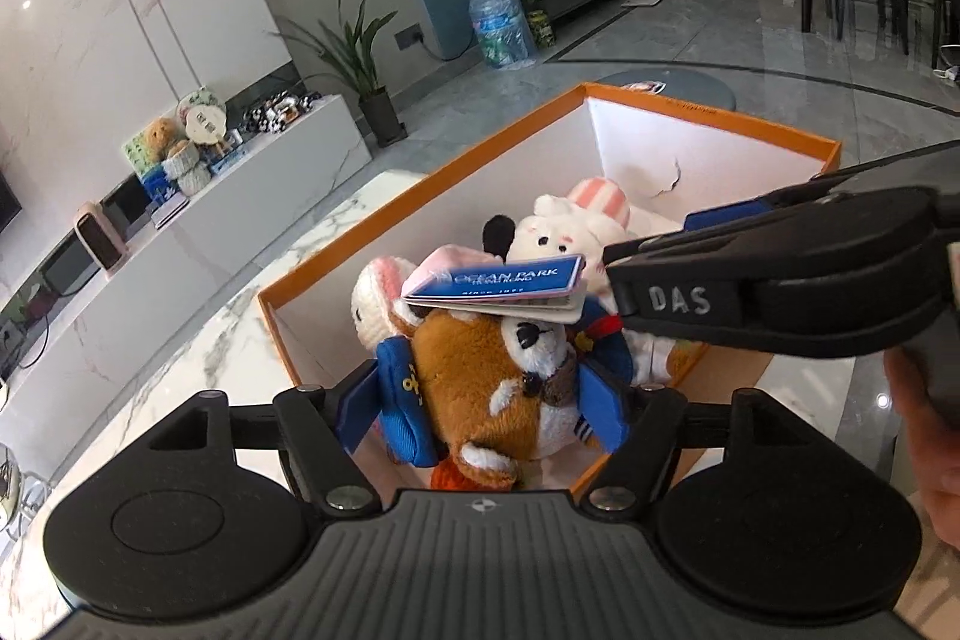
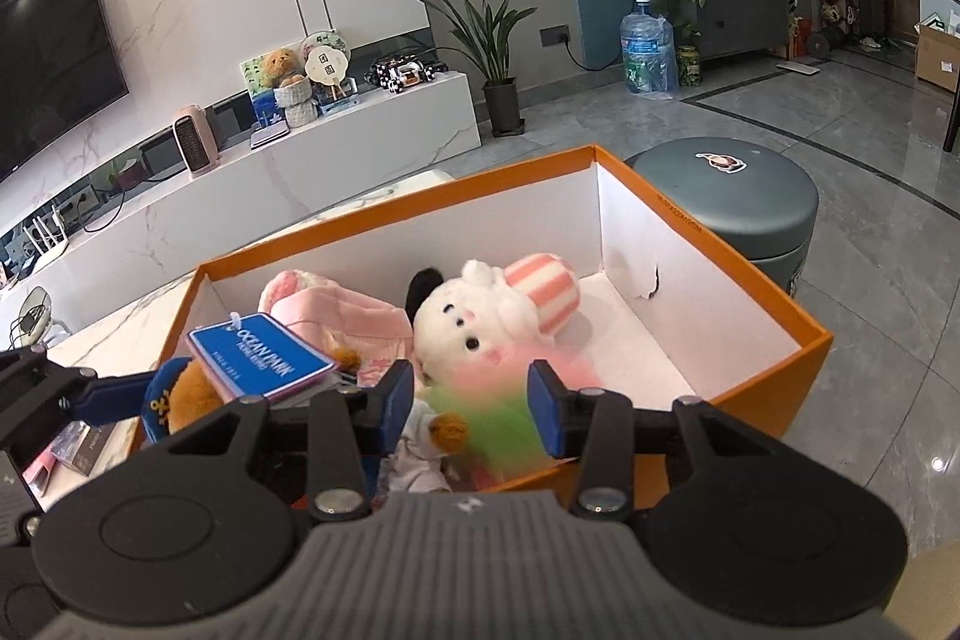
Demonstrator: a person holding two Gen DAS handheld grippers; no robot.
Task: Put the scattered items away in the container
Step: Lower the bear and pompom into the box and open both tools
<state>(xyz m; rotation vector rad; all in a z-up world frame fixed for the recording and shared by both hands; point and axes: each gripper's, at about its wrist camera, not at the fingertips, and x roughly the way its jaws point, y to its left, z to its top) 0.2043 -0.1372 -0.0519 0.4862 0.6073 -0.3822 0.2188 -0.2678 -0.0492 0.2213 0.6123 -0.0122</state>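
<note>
Straddling a brown plush (image 1: 480, 382), the left gripper (image 1: 483, 403) is seen from its own camera with its jaws set wide. The toy fills the gap between the 2 blue pads (image 1: 354, 412) and is met by both at its sides; whether it is pressed or merely flanked cannot be told. The plush is furry, with a white muzzle, a dark nose and a blue sailor outfit stitched with a gold anchor. It is placed at the near end of the box (image 2: 756, 400), above the other toys.

A blue card tag (image 1: 504, 286), printed "OCEAN PARK" and backed by thin folded pages, is laid across the toy's head.

The right gripper (image 2: 471, 412) is held partly open over the box's near edge. Blurred green and pink fluff is seen in the gap, but neither pad is shown pressing it, so nothing is gripped. In the left view its black fingers are brought in from the right, with their tips just beside the tag. A hand (image 1: 924, 460) is visible behind it.

The box is rectangular card, orange outside and white inside, with a small tear in 1 wall. A fluffy white plush (image 2: 474, 328) with a striped pink cap and a knitted pink plush (image 2: 336, 310) are lying inside. The box is set on a glossy veined marble table (image 1: 180, 370).
</note>
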